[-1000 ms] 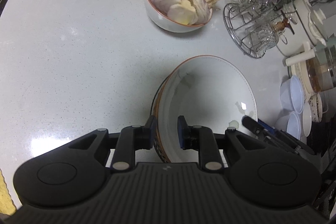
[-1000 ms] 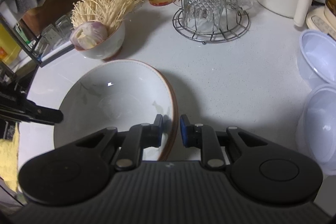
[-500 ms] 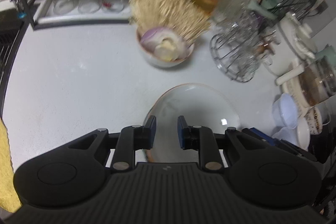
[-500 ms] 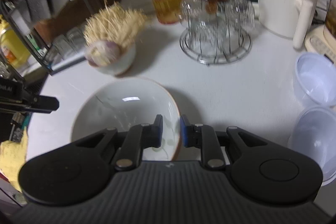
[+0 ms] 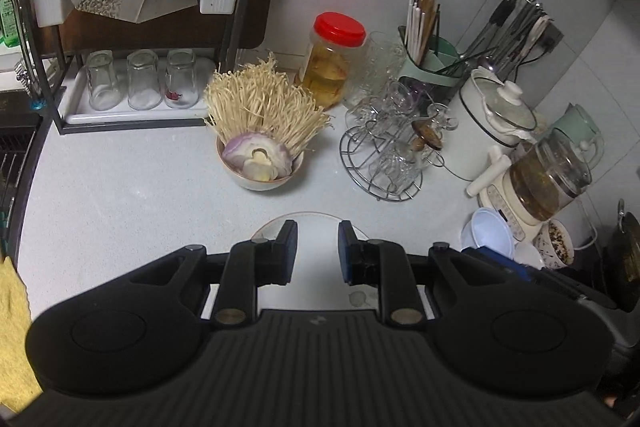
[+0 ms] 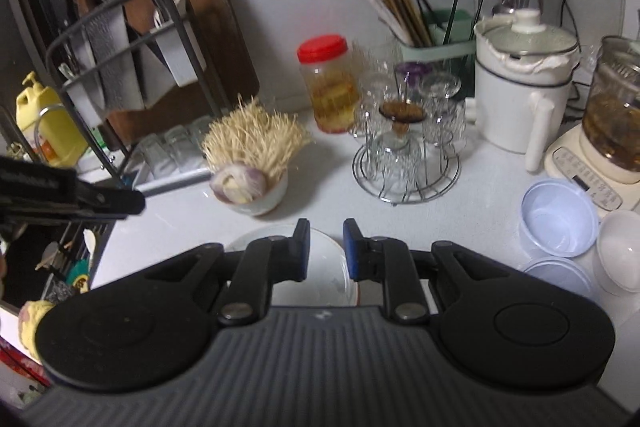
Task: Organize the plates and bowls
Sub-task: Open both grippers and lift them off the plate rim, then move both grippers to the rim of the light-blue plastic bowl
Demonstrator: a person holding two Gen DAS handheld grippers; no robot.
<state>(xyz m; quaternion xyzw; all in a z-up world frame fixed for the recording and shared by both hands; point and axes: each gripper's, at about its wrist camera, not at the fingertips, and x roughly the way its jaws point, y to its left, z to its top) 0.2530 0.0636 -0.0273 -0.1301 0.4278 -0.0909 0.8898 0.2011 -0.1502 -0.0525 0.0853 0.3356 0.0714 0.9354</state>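
Left wrist view: the left gripper [image 5: 316, 247] hangs with a narrow gap, gripping nothing, above the wide white brown-rimmed ceramic bowl [image 5: 316, 227], which sits mouth-up on the pale speckled countertop [image 5: 120, 195]. Right wrist view: the right gripper [image 6: 326, 247], likewise narrowly parted and empty, hovers over the same round bowl [image 6: 320, 267].

Both views are evenly lit from overhead — soft shadows fall beside the wire glass rack [image 5: 382, 167] on the white counter [image 5: 120, 203]. Left of the rack the corners go dim. Fisheye distortion bends the counter edges. The right wrist view is slightly blurred around the rack [image 6: 406, 163] — the left is sharp.
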